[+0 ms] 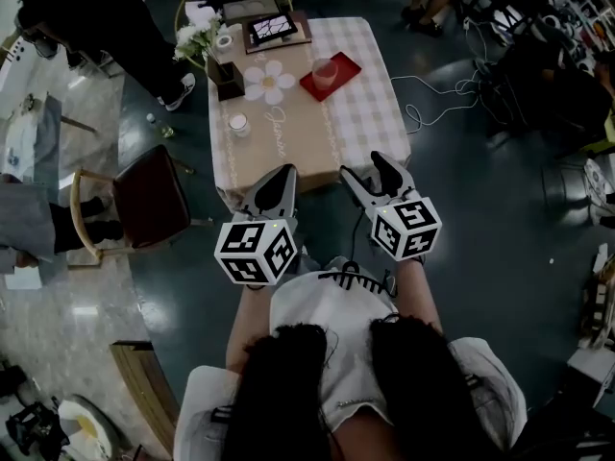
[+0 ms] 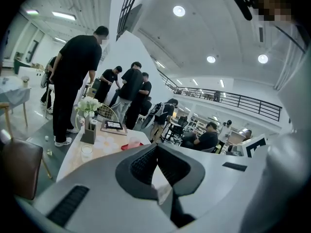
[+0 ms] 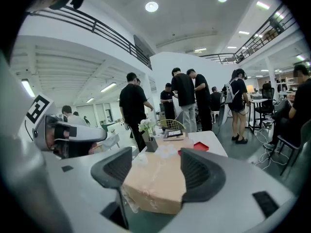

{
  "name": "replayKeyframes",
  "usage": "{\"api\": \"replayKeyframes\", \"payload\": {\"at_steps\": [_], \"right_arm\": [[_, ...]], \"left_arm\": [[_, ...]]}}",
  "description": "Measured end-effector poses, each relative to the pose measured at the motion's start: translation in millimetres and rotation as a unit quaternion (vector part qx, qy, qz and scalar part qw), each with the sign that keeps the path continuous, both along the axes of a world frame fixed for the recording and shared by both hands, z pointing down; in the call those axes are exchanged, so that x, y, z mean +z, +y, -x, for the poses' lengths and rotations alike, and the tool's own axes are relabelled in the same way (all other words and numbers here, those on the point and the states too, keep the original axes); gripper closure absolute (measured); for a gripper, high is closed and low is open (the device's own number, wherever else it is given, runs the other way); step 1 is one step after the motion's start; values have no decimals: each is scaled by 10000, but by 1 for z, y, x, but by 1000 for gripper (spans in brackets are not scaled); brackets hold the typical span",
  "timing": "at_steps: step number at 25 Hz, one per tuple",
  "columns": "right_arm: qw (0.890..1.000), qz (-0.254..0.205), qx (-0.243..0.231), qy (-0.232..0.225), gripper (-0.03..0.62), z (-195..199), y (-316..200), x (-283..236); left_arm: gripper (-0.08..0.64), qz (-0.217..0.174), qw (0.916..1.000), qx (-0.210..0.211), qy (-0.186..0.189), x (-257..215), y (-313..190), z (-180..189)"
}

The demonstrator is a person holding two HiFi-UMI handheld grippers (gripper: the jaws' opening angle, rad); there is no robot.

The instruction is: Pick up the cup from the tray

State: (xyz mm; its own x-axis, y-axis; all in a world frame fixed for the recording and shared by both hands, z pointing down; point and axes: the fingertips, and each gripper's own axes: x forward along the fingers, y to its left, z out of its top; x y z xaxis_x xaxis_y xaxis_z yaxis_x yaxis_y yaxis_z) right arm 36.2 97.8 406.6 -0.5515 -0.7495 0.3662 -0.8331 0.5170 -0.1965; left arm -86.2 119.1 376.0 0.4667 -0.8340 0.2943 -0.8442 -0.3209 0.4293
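Observation:
A clear cup (image 1: 324,73) stands on a red tray (image 1: 346,65) at the far right of the small table (image 1: 380,123). Both grippers hover off the table's near edge, well short of the tray. My left gripper (image 1: 282,173) is shut with nothing in it; its tips meet in the left gripper view (image 2: 156,150), where the cup (image 2: 133,141) and tray (image 2: 125,147) show just beyond the left jaw. My right gripper (image 1: 365,168) is open and empty; between its jaws in the right gripper view (image 3: 155,161) I see the brown table runner, with the tray (image 3: 200,146) farther off.
On the table stand a flower vase (image 1: 199,35), a dark box (image 1: 226,75), a white flower-shaped mat (image 1: 269,82), a small glass (image 1: 238,124) and a framed picture (image 1: 275,30). A brown chair (image 1: 149,200) is at the left. A white cable (image 1: 432,99) lies on the floor at the right. People stand behind the table.

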Motion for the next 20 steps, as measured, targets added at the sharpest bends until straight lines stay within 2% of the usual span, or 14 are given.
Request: {"api": "replayKeyframes", "payload": {"at_steps": [1, 2, 11, 20], "right_arm": [[10000, -54, -7, 25, 275, 3, -1, -1], [9999, -102, -9, 49, 253, 5, -2, -2], [9992, -306, 141, 194, 204, 15, -11, -5], [9987, -382, 62, 342, 195, 15, -38, -3]], "left_arm": [[552, -2, 10000, 0, 25, 0, -1, 2], [552, 0, 10000, 0, 39, 0, -3, 4], [552, 31, 9999, 105, -93, 4, -12, 18], [552, 2, 9997, 144, -204, 9, -33, 16]]}}
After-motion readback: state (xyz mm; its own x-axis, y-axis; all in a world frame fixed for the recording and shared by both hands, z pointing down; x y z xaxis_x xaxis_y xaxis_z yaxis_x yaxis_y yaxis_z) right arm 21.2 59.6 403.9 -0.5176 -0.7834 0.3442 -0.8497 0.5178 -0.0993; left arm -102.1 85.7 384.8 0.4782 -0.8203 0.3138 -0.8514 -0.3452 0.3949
